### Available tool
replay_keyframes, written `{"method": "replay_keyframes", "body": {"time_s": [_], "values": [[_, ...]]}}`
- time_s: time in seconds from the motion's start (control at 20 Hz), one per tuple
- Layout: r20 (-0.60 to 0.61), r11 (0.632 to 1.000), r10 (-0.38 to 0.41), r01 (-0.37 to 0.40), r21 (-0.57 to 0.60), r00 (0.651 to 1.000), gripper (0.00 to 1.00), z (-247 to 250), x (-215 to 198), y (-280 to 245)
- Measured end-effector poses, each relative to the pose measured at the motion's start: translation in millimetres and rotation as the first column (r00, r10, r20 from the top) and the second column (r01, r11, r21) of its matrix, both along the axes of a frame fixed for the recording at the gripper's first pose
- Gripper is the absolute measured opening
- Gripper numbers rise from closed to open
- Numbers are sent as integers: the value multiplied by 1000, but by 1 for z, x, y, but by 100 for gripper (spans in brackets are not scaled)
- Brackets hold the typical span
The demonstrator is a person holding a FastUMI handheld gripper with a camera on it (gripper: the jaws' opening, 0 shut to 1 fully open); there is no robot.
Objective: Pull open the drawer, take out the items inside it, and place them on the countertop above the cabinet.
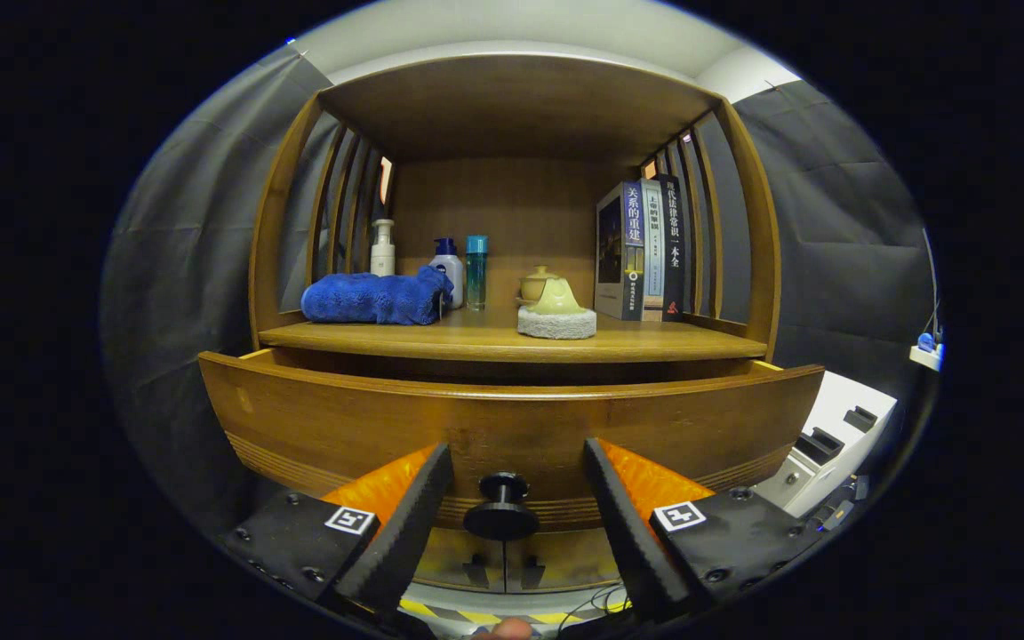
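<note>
- The gripper (516, 462) is sitting with its fingers spread wide, one on each side of the drawer knob (501, 508), not touching it.
- The drawer (512, 427) is standing slightly pulled out under the countertop (654, 342).
- A blue towel (376, 298), bottles (447, 267), a teapot (556, 298) and books (645, 253) are resting on the countertop.

Books (644, 251), right end of shelf, spines facing out:
- Left spine: vert. Chinese title "关系的重建".
- Mid spine: print too small to read.
- Right spine: "法律常识一本全" legible; top chars unclear.

Bottles (450, 267), far left of shelf: label text illegible.

Gripper (516, 449): one square b/w coded tag per finger body, no legible chars. Fingers spread, one each side of drawer knob (501, 511), no contact.
</note>
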State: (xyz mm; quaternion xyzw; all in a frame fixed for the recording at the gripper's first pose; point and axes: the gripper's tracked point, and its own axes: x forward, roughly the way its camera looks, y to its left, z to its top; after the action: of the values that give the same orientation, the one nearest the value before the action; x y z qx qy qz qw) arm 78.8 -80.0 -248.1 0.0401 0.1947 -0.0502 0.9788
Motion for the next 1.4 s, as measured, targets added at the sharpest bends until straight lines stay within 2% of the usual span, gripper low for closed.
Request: {"method": "replay_keyframes", "body": {"time_s": [0.7, 1.4], "values": [[-6, 999, 10, -10, -44, 1000, 98, -16, 58, -6], [-10, 997, 9, -10, -70, 1000, 98, -22, 68, -5]]}}
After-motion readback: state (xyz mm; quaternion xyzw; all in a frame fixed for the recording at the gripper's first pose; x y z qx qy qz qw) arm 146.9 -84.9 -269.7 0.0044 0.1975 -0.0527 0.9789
